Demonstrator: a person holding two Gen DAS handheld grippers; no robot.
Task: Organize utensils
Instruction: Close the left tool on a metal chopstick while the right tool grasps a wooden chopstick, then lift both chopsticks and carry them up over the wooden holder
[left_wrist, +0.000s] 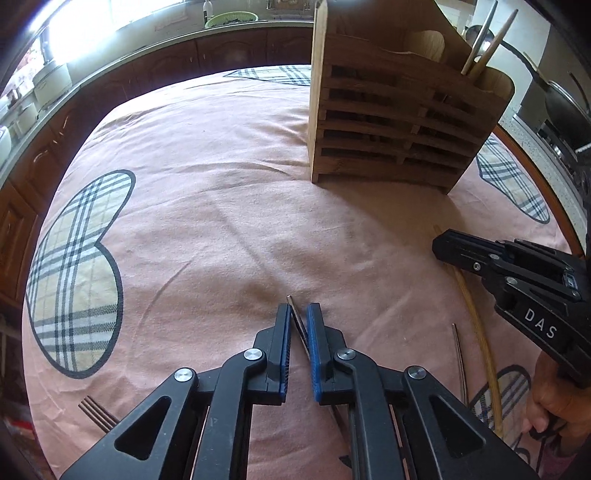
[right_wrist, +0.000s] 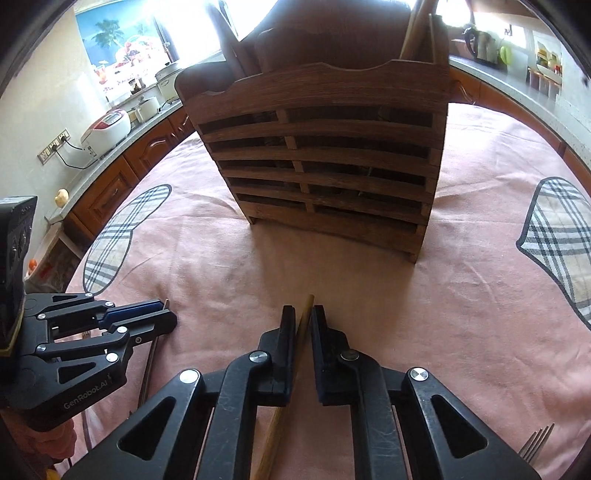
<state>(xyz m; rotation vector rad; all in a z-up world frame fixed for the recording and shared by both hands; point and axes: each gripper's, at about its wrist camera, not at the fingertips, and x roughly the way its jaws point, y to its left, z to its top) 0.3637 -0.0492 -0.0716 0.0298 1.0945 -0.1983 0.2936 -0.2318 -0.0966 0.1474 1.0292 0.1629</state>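
Utensils lie loose on a round surface (left_wrist: 207, 206) under a pink cloth w/ plaid patches; a slatted wooden utensil rack (right_wrist: 325, 162) stands upright toward the far side, chopsticks (left_wrist: 487, 44) sticking up from one compartment. Kitchen room around it: dark wood cabinets (left_wrist: 229, 51) & a curved counter, a green colander (left_wrist: 231, 18) by a bright window, a rice cooker (right_wrist: 107, 133) plugged in at a wall socket, a tropical poster above.

Left tongs (left_wrist: 298, 314) nearly shut, pinching a thin metal chopstick (left_wrist: 297, 317), tip poking just past the pads. Right tongs (right_wrist: 303, 317) nearly shut on a bamboo chopstick (right_wrist: 303, 325), its end sticking out toward the rack, apart from it.

Only left wrist view shows a second metal chopstick (left_wrist: 460, 354) beside the bamboo stick, plus fork tines (left_wrist: 96, 411) at lower left & a hand (left_wrist: 554, 402) on the right tool's grip. Only right wrist view shows another fork (right_wrist: 537, 443) at lower right and the cooker side of the room.

Hard to tell: what sits inside the rack's slats (dark), rear lengths of both held sticks (hidden under tong bodies), both forks cut off by tool bodies or the frame edge.
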